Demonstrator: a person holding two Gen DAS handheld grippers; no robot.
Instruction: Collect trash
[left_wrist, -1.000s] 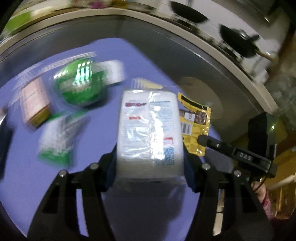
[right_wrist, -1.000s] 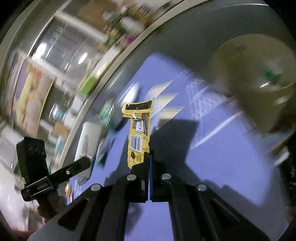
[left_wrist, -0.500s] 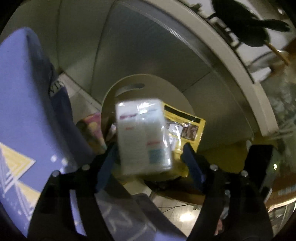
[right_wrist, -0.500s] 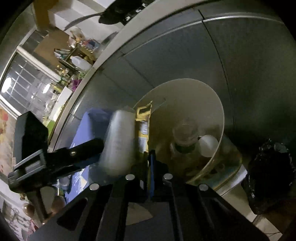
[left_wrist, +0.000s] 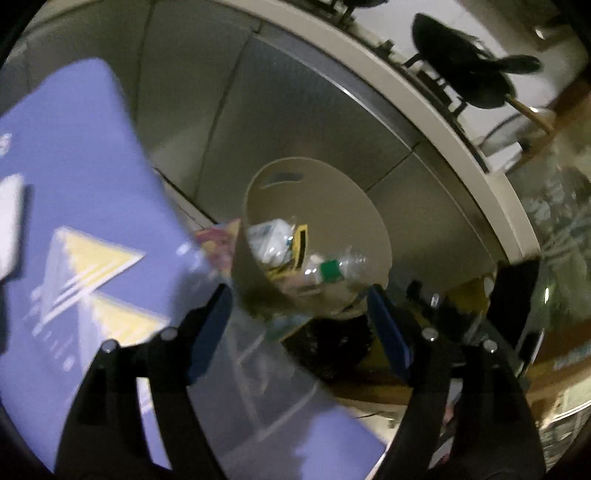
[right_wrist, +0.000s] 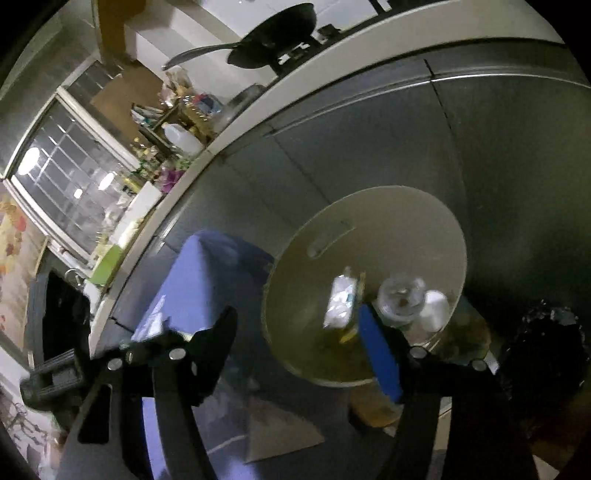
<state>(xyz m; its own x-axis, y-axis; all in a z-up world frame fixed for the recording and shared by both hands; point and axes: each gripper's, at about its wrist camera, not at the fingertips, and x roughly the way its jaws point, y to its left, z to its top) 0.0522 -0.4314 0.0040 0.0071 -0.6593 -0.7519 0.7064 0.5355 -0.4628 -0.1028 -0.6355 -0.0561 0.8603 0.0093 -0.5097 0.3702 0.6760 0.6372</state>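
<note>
Both grippers released over the bin, trash inside.

Left to right, we see the purple tablecloth (left_wrist: 85, 177) at the table edge, then the beige trash bin (left_wrist: 354, 199) beside it. Our left gripper (left_wrist: 299, 295) stands spread with nothing between its pads. Our right gripper (right_wrist: 295, 321) has just been opening, jaws empty. In the bin: the white tissue pack (right_wrist: 340, 302), the yellow wrapper (left_wrist: 300, 242) and a clear plastic bottle (left_wrist: 338, 266). Black bag (right_wrist: 546, 354) sits right of the bin.

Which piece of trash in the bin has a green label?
The clear plastic bottle lying in the beige bin; the white packet and yellow wrapper beside it show no green.
</note>
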